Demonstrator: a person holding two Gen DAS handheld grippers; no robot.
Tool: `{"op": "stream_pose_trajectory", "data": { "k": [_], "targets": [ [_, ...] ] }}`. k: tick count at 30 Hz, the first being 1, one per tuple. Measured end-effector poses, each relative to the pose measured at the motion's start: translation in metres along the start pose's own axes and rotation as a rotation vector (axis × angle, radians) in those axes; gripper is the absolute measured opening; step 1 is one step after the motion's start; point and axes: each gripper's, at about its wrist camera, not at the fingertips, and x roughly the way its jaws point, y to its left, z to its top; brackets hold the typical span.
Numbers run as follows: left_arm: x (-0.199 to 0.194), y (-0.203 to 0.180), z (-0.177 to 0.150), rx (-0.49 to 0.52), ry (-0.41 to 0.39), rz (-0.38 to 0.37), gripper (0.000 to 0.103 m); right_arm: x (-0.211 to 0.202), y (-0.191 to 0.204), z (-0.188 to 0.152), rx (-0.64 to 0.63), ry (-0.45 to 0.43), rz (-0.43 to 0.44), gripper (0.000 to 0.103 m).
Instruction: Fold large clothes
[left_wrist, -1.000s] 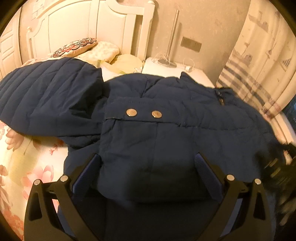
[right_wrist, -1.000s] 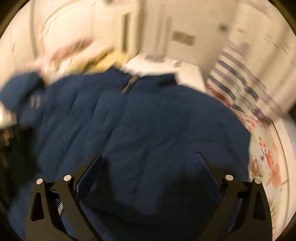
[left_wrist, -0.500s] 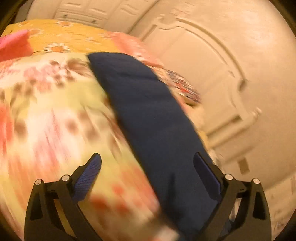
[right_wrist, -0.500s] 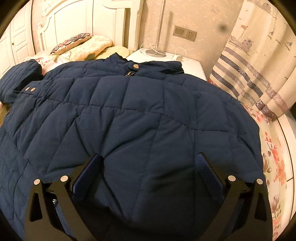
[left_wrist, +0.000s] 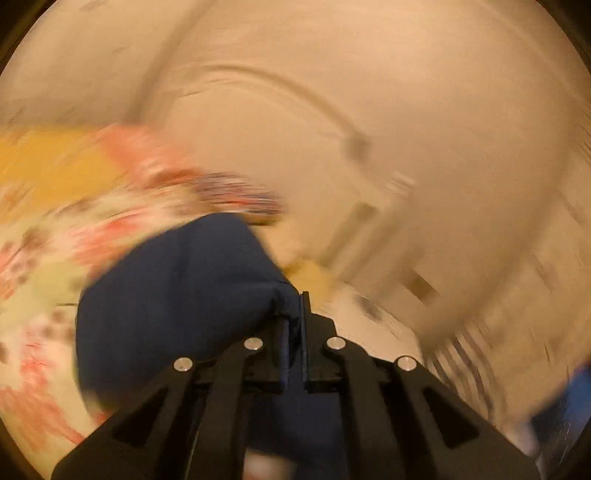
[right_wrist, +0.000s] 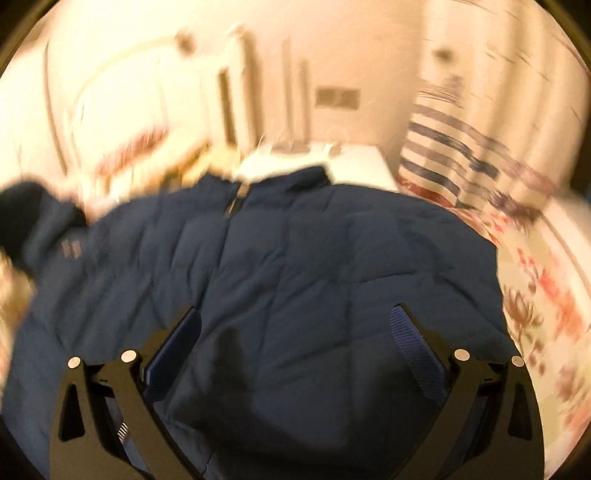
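A navy quilted jacket (right_wrist: 314, 266) lies spread on the bed, collar toward the headboard. My right gripper (right_wrist: 295, 332) is open and hovers low over the jacket's lower body, a finger on each side. My left gripper (left_wrist: 294, 306) is shut on a fold of the jacket's navy sleeve (left_wrist: 177, 295), which bulges out to the left of the fingers above the floral sheet. Both views are motion-blurred.
The bed has a floral sheet (right_wrist: 546, 302). A white headboard (right_wrist: 155, 85) and pillows (right_wrist: 147, 147) lie at the far side. A white nightstand (right_wrist: 354, 166) and a striped curtain (right_wrist: 454, 155) stand at the far right.
My left gripper swung from the jacket's body to its sleeve and has closed on it. My right gripper stays open over the jacket and has shifted slightly.
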Motion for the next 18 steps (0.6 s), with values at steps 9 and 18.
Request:
{"op": "stream_pose_trajectory", "data": {
  "k": [9,18],
  "targets": [
    [0.039,-0.234,-0.207,0.757,0.371,-0.128,0.012,-0.016,-0.081,0.000,0.415,-0.108,0.102,0.098],
    [0.031,-0.256,-0.290,1.057,0.438,-0.043,0.073,-0.014,-0.076,0.001,0.381,-0.098,0.104,0.098]
  ]
}}
